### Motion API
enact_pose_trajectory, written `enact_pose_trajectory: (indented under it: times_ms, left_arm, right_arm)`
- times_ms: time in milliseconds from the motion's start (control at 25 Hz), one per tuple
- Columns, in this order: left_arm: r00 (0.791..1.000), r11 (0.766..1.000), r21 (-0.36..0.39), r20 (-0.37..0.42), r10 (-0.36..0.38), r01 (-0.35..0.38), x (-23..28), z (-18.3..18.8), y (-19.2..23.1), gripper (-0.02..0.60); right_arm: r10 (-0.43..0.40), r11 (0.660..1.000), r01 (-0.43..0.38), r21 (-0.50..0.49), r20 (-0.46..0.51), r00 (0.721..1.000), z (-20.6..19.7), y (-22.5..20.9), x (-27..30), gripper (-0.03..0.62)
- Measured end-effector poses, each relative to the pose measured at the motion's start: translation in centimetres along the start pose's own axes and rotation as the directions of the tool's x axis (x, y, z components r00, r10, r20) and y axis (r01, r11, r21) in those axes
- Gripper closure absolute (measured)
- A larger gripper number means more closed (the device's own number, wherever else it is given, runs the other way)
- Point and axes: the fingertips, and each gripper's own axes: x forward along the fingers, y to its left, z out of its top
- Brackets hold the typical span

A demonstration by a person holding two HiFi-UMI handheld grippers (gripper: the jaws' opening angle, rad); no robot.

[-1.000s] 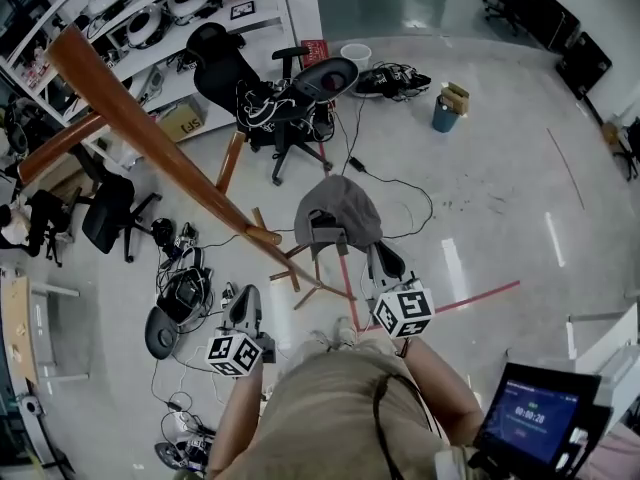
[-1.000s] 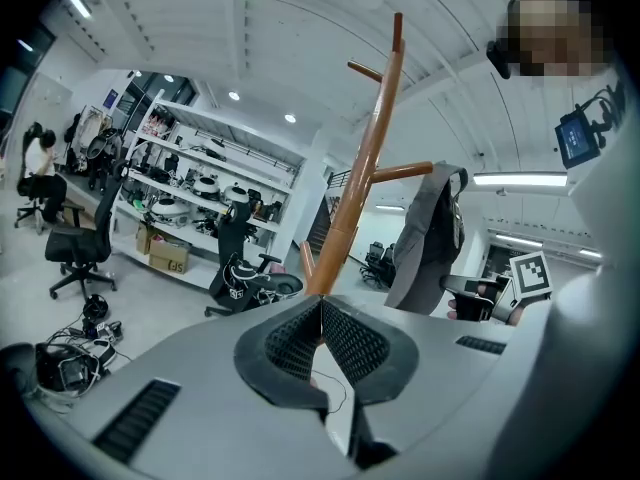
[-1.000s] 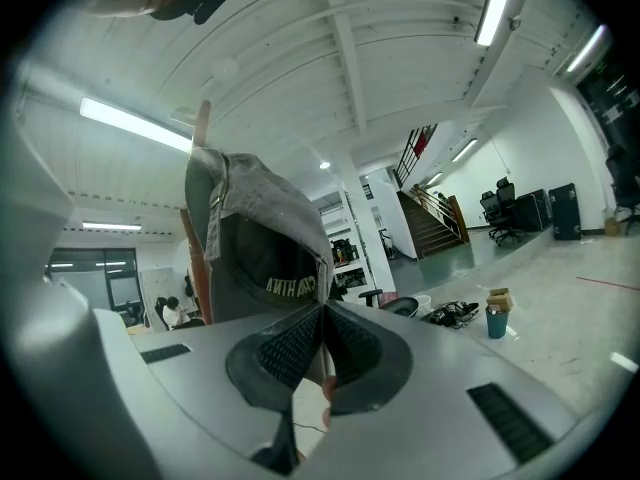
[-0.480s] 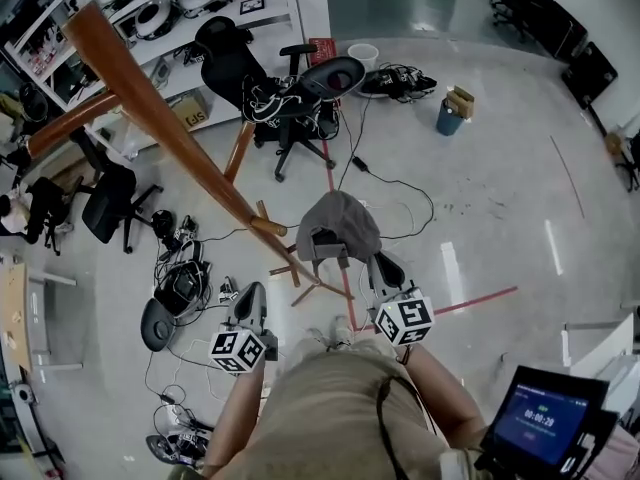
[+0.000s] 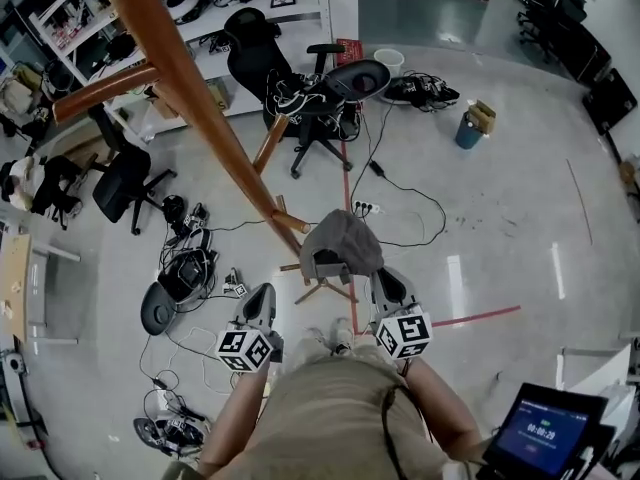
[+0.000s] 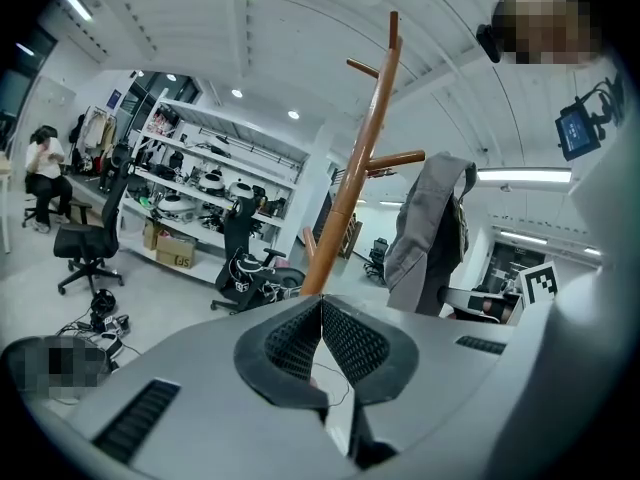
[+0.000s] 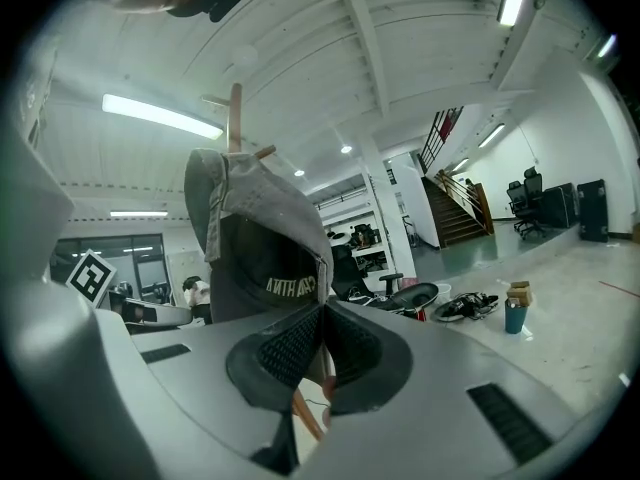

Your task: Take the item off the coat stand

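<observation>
grey cloth cap (image 7: pixel 250 238), soft and slumped, dark lining with pale lettering showing, edge pinched between the closed tips of the right gripper (image 7: pixel 322 313), crown draping above and ahead of them, beside the brown wooden coat stand (image 5: pixel 190 88), left gripper (image 6: pixel 320 308) jaws pressed together, empty

Cap (image 5: pixel 340 240): grey, soft, dark-lined with pale lettering inside, hanging limp from the closed right hand-held gripper (image 5: pixel 378 276), beside the tall brown wooden coat stand (image 5: pixel 190 88).
</observation>
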Motion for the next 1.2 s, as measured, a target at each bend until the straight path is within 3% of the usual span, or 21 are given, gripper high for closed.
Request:
enact_pose_trajectory:
  times_ms: [520, 1200]
  left_arm:
    - [1.000, 1.000, -0.007, -0.006, 0.031, -0.031, -0.2, -0.2, 1.2, 0.563]
    - [0.999, 0.999, -0.024, -0.008, 0.040, -0.041, 0.1, -0.2, 1.7, 0.563]
  right_arm:
    - [0.081, 0.997, -0.081, -0.009, -0.028, 0.996, -1.7, 2.9, 2.0, 0.571]
    - [0.092, 0.995, -0.093, -0.019, -0.047, 0.995, -2.0, 3.3, 2.5, 0.571]
